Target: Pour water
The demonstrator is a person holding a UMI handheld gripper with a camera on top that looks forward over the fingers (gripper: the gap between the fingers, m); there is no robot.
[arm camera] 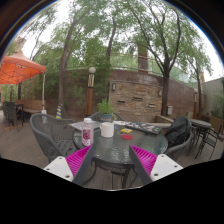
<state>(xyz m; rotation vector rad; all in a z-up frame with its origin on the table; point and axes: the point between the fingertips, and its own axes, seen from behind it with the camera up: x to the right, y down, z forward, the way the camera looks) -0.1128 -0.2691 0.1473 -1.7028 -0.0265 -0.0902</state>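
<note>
- Plainly, the task's things stand on the round dark glass-topped counter [118, 150]: a pink-and-white patterned tumbler [87, 131] near its left rim, and just beside it to the right a plain white cup [107, 129].
- Which of the two holds the water I cannot tell; by my judgement the patterned tumbler is the pouring vessel and the white cup the receiver.
- Both lie well beyond the claw [107, 163], ahead and slightly left of its midline, apart from its fingertips.
- The claw is spread wide with nothing between its magenta pads [79, 159].
- The step in hand looks like the approach; no grasp is made yet.
- Next calls for moving forward over the counter's near rim and centring the fingers on the tumbler.
- Around the counter: grey metal mesh chairs [50, 136], a small red dish [126, 137], a dark bag [178, 130], a stone wall [130, 95] and an orange parasol [18, 68].
</note>
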